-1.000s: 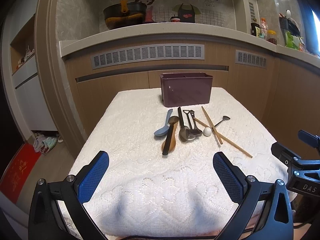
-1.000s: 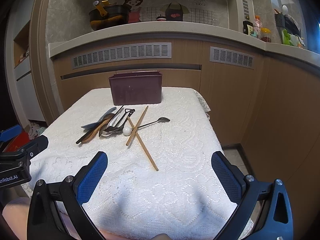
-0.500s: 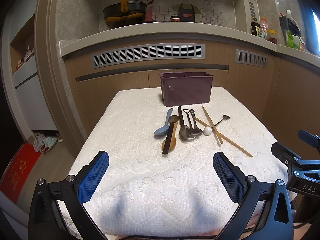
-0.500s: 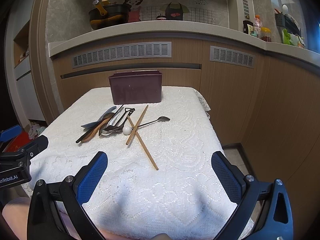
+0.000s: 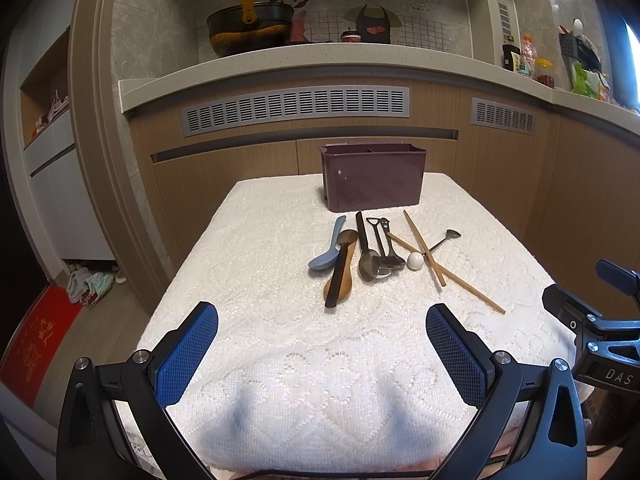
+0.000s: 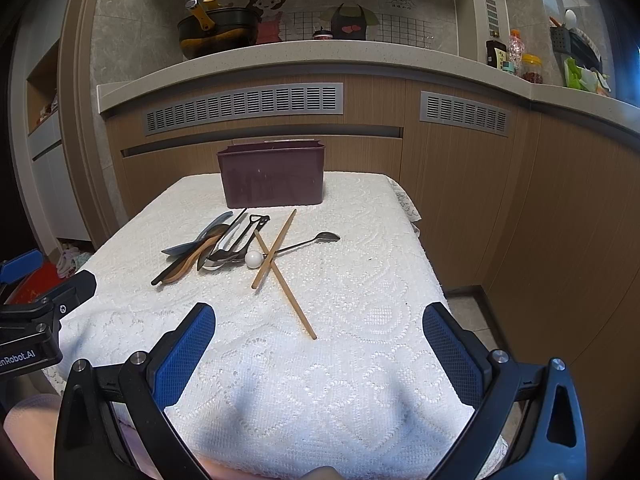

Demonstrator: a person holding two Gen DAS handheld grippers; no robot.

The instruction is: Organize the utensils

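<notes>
A dark purple utensil bin (image 5: 374, 176) stands at the far end of a table under a white lace cloth (image 5: 280, 320); it also shows in the right wrist view (image 6: 274, 178). In front of it lie a blue spoon (image 5: 326, 250), a wooden spoon (image 5: 342, 270), a black-handled utensil (image 5: 340, 276), metal spoons (image 5: 372, 262), two wooden chopsticks (image 5: 432, 256) crossed (image 6: 276, 256), a white ball (image 6: 254, 259) and a long thin spoon (image 6: 316, 240). My left gripper (image 5: 322, 350) and right gripper (image 6: 318, 350) are both open and empty over the near edge.
A wooden counter front with vent grilles (image 5: 296, 110) runs behind the table. A pan (image 5: 248, 32) and bottles (image 5: 528, 56) stand on the counter. The floor drops away right of the table (image 6: 468, 308). Shoes and a red mat (image 5: 36, 344) lie at left.
</notes>
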